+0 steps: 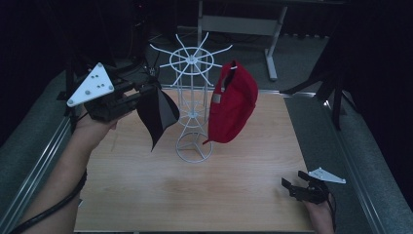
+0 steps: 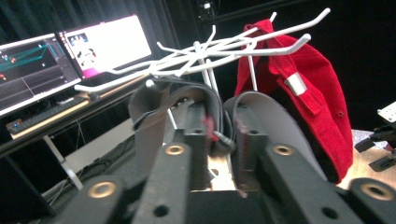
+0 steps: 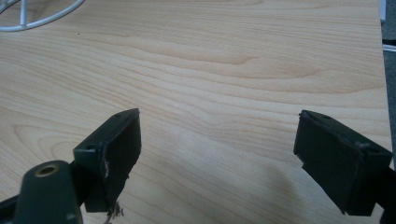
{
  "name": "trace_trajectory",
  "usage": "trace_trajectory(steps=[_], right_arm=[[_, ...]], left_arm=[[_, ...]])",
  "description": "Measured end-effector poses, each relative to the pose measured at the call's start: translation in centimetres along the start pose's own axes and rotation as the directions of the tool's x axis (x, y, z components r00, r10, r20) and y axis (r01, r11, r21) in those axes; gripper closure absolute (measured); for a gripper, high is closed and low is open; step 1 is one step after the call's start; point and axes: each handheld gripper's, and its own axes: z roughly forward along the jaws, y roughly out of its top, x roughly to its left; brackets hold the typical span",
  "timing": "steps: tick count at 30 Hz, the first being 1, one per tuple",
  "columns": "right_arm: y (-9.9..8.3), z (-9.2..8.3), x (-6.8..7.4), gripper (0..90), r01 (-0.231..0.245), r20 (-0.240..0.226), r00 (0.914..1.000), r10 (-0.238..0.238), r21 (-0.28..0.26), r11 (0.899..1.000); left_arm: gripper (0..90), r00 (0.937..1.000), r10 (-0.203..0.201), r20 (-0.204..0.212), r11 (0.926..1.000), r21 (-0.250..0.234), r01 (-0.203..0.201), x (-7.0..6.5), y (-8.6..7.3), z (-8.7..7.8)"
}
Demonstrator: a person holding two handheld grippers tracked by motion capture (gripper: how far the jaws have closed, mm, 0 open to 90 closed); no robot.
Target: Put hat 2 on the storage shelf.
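Observation:
A white wire hat rack (image 1: 193,105) stands on the wooden table (image 1: 234,195) near its middle. A red cap (image 1: 233,103) hangs from a hook on the rack's right side; it is also in the left gripper view (image 2: 317,88), beside the white hooks (image 2: 210,51). A dark grey-black cap (image 1: 157,112) hangs in the air left of the rack, with my left gripper (image 1: 142,92) shut on its band (image 2: 219,109). My right gripper (image 1: 294,185) rests low at the table's front right, open, nothing between its jaws (image 3: 217,154).
Computer monitors (image 2: 60,51) glow on a desk beyond the table in the left gripper view. Metal rails (image 1: 44,156) run along the table's sides. A desk leg (image 1: 272,48) stands on the floor behind. The rack's base ring (image 3: 32,16) lies ahead of the right gripper.

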Motion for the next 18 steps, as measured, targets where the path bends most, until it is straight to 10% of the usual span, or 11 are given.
trace_trajectory(steps=[18], right_arm=[[0.0, 0.0, 0.1, 14.7, 0.001, -0.001, 1.0000, -0.001, -0.001, 1.000]], left_arm=[[61.8, 0.9987, -0.050, 0.007, 0.9984, 0.026, 0.050, -0.3, -2.1, -1.7]])
